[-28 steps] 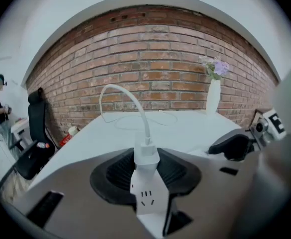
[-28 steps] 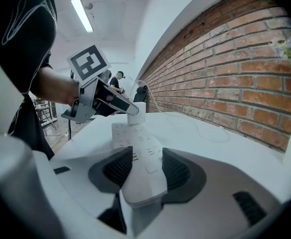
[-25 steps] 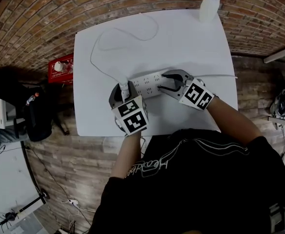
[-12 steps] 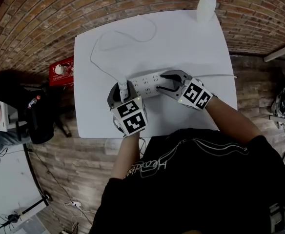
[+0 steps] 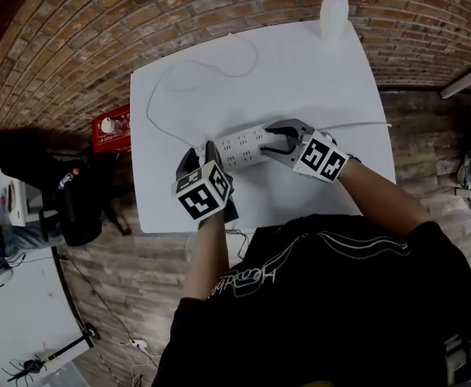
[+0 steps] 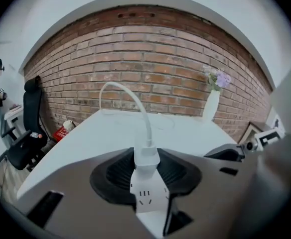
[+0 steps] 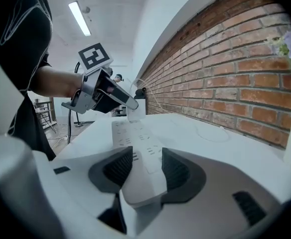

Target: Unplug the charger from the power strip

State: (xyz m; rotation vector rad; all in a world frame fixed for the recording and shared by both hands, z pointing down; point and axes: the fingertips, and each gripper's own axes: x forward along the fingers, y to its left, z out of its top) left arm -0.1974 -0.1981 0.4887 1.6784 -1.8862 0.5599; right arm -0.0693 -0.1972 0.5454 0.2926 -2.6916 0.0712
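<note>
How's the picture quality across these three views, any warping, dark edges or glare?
Head view: heavy fisheye, bricks curve, edges dim. Left gripper view: dark round border, charger sharp. Right gripper view: ceiling light burns white; power strip evenly lit.

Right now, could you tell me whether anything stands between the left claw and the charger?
Nothing visible does: the left claw is shut directly on the charger, whose white cable rises clear above it.

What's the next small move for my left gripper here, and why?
Probably pull the left gripper straight away from the power strip: its jaws clamp the charger, which appears seated in the strip's end, while the right gripper pins the strip.
</note>
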